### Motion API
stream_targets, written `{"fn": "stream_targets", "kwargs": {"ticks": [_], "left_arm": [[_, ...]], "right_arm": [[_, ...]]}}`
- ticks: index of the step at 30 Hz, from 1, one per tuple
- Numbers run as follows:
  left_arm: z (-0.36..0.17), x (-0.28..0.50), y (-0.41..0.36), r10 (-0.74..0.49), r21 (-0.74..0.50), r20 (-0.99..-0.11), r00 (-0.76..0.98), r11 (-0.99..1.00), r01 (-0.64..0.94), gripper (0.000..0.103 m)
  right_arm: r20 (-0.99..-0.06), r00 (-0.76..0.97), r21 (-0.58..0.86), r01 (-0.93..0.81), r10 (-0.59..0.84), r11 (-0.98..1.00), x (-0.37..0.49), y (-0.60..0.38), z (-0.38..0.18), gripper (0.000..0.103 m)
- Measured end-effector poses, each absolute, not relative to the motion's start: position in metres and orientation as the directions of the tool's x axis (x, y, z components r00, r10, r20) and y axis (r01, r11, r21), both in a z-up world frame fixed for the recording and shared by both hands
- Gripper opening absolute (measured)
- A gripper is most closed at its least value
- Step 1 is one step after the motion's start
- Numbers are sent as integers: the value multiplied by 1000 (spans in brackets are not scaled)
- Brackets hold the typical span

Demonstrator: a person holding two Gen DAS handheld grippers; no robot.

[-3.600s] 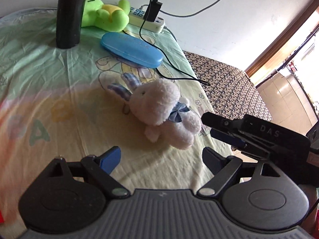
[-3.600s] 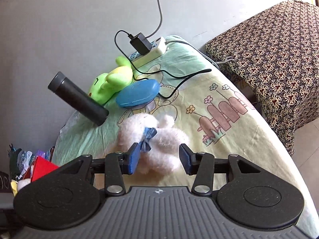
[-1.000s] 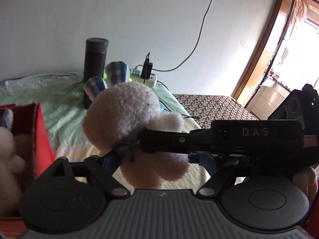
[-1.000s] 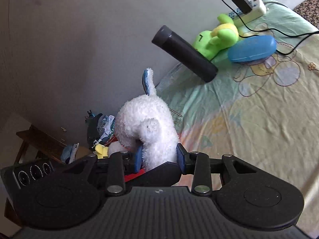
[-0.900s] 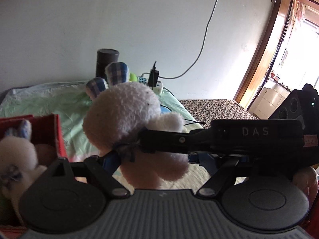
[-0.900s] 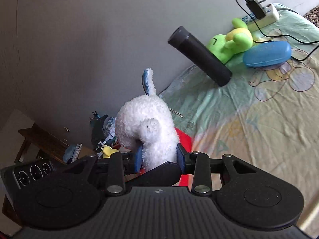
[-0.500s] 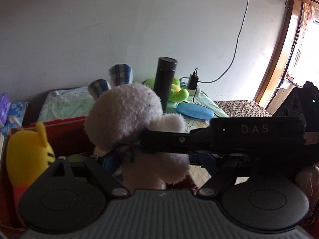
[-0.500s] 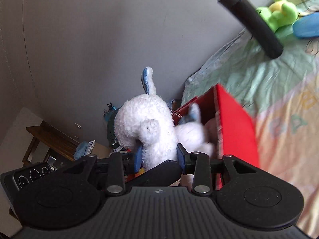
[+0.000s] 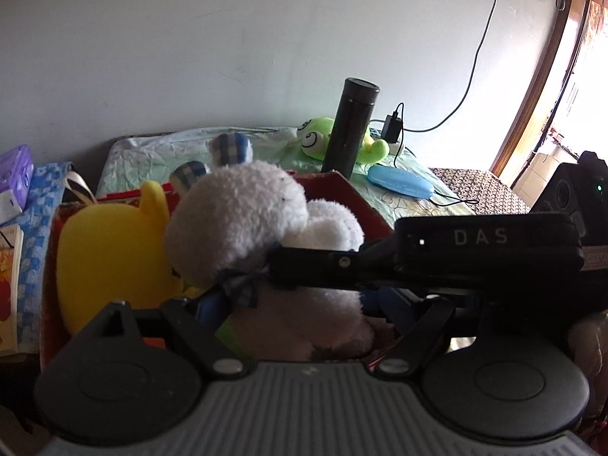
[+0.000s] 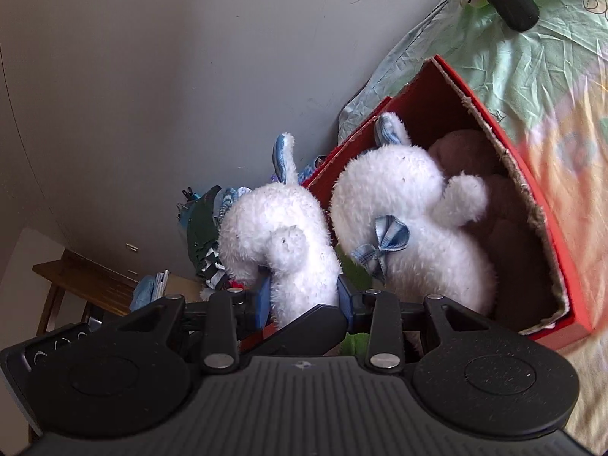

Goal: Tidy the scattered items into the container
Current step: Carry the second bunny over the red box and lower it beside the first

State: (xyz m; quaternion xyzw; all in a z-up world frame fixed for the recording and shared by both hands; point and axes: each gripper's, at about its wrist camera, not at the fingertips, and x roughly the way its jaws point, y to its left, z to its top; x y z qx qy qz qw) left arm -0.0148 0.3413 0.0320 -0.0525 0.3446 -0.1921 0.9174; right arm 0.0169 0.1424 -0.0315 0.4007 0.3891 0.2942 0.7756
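Note:
My right gripper (image 10: 303, 299) is shut on a white plush rabbit (image 10: 277, 243) and holds it over the near left corner of the red cardboard box (image 10: 524, 174). A second white rabbit (image 10: 410, 220) with a blue bow lies inside the box. In the left wrist view the held rabbit (image 9: 243, 216) fills the space between my left gripper's (image 9: 292, 304) fingers, which are open around it, and the right gripper's black body (image 9: 482, 243) crosses in front. A yellow plush (image 9: 110, 250) sits in the box (image 9: 342, 190).
On the bed sheet (image 9: 159, 155) behind the box stand a black flask (image 9: 349, 129), a green frog plush (image 9: 319, 140), a blue case (image 9: 399, 186) and a power strip with charger (image 9: 393, 127). Clutter and a wooden table (image 10: 87, 288) lie left of the bed.
Both grippers swung left with the rabbit from the open sheet to above the red box. The box's inside, with the second rabbit and yellow plush, has come into view.

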Motion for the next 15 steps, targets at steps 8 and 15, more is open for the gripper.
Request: {"fn": "stream_targets", "kwargs": {"ticks": [8, 15], "left_arm": [[27, -7, 351, -408, -249, -621, 669, 912, 325, 85], [20, -4, 352, -410, -232, -633, 657, 910, 344, 85]], "right_arm": [[-405, 524, 830, -133, 749, 542, 17, 151, -28, 39], [-476, 534, 763, -144, 699, 630, 17, 160, -25, 43]]}}
